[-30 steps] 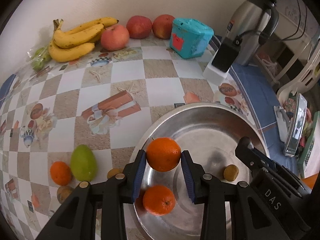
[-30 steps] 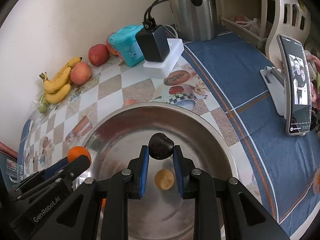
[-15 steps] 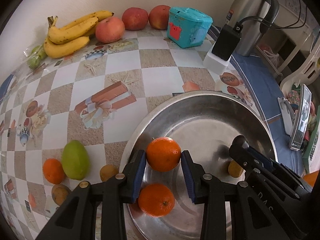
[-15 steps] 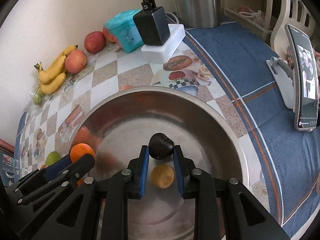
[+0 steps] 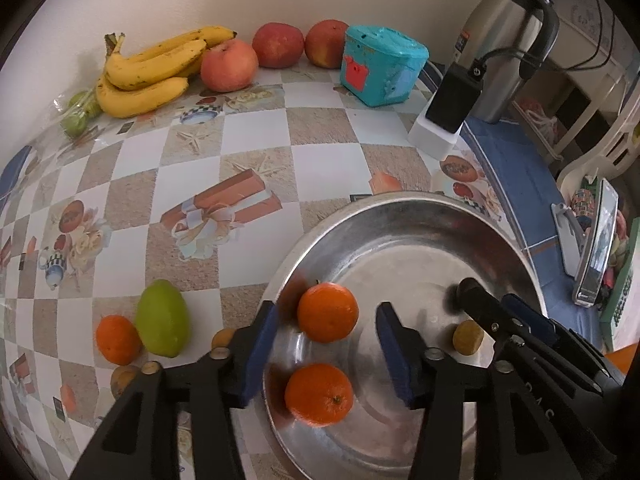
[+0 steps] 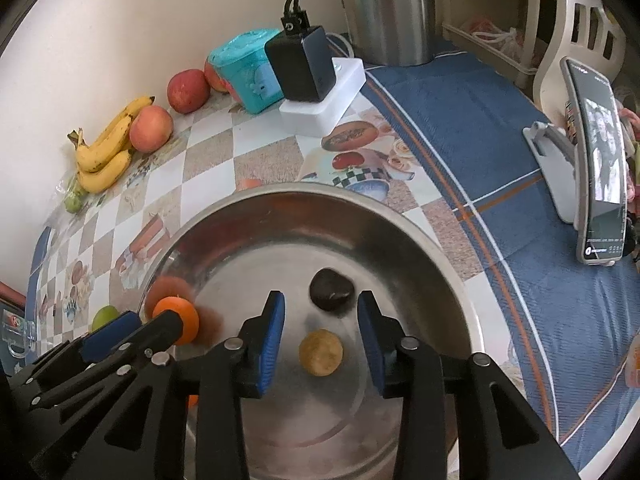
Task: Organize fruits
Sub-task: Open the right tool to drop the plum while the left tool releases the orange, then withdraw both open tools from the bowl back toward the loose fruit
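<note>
Left tool (image 5: 326, 346): just opened, orange (image 5: 327, 312) released | right tool (image 6: 321, 322): just opened, dark fruit (image 6: 331, 289) released

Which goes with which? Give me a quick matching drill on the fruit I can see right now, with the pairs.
Things:
1. dark fruit
2. green fruit
3. bananas
4. yellowish fruit

Places:
A. on the tablecloth, beside an orange outside the bowl
B. in the bowl, nearer the right claw's camera
C. by the wall, next to an apple
D. in the bowl, farther from the right claw's camera

Pairs: 1-D, 2-A, 3-C, 4-B
</note>
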Demonstrator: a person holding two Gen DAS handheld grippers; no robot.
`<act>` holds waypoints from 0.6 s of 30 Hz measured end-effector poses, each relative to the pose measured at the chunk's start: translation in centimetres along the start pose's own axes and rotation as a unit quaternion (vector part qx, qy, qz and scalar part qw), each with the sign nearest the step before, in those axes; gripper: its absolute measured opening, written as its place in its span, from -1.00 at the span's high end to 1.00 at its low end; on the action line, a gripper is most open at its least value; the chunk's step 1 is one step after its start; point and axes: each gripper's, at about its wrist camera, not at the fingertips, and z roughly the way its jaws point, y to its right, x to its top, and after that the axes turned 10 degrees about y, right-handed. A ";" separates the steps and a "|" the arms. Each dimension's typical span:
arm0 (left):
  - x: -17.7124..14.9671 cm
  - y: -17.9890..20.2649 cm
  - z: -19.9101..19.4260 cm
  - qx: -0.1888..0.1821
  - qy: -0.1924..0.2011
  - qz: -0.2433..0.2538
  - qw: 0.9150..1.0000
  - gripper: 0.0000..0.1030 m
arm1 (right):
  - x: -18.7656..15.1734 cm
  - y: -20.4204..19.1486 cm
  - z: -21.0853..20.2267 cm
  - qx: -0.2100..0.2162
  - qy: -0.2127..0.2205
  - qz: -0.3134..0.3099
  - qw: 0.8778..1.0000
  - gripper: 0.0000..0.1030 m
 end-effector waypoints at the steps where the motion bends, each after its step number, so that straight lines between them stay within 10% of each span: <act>1: 0.1 -0.2 -0.2 0.000 0.002 -0.001 1.000 -0.13 | 0.1 0.0 -0.2 -0.002 0.002 0.000 1.000 0.06; 18: -0.5 -6.3 -2.7 0.056 -0.006 -0.087 0.995 -0.19 | 0.0 -0.9 -2.2 -0.006 0.005 -0.022 1.000 -0.09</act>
